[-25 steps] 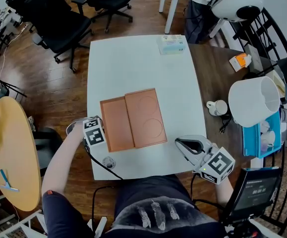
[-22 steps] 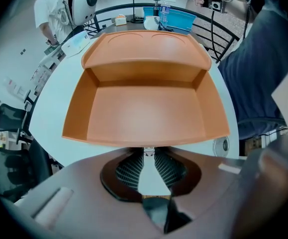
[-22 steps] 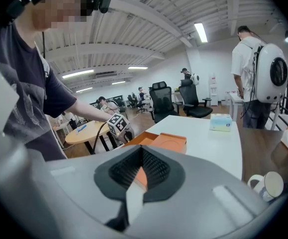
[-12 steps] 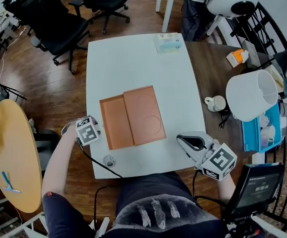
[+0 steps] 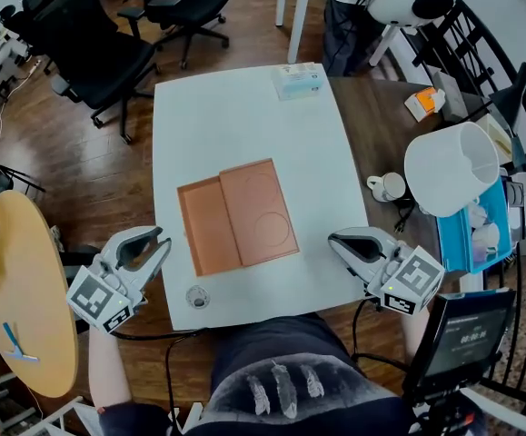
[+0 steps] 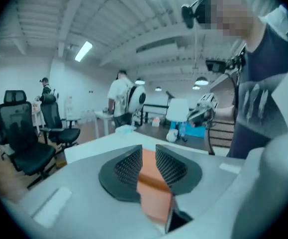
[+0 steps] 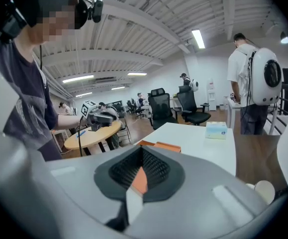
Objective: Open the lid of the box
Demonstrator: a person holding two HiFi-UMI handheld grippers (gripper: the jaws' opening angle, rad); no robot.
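Looking down in the head view, the orange box [image 5: 237, 216] lies opened flat on the white surface [image 5: 244, 116], left claw [image 5: 161, 238] at eight o'clock, right claw [image 5: 335, 240] at four. Left gripper view: jaws closing, empty. Right gripper view: clenched, empty. A careless claw swing could fold it shut.

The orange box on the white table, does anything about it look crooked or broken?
Nothing broken or spilled. The orange box lies open, its two halves flat side by side, turned slightly against the edges of the white table.
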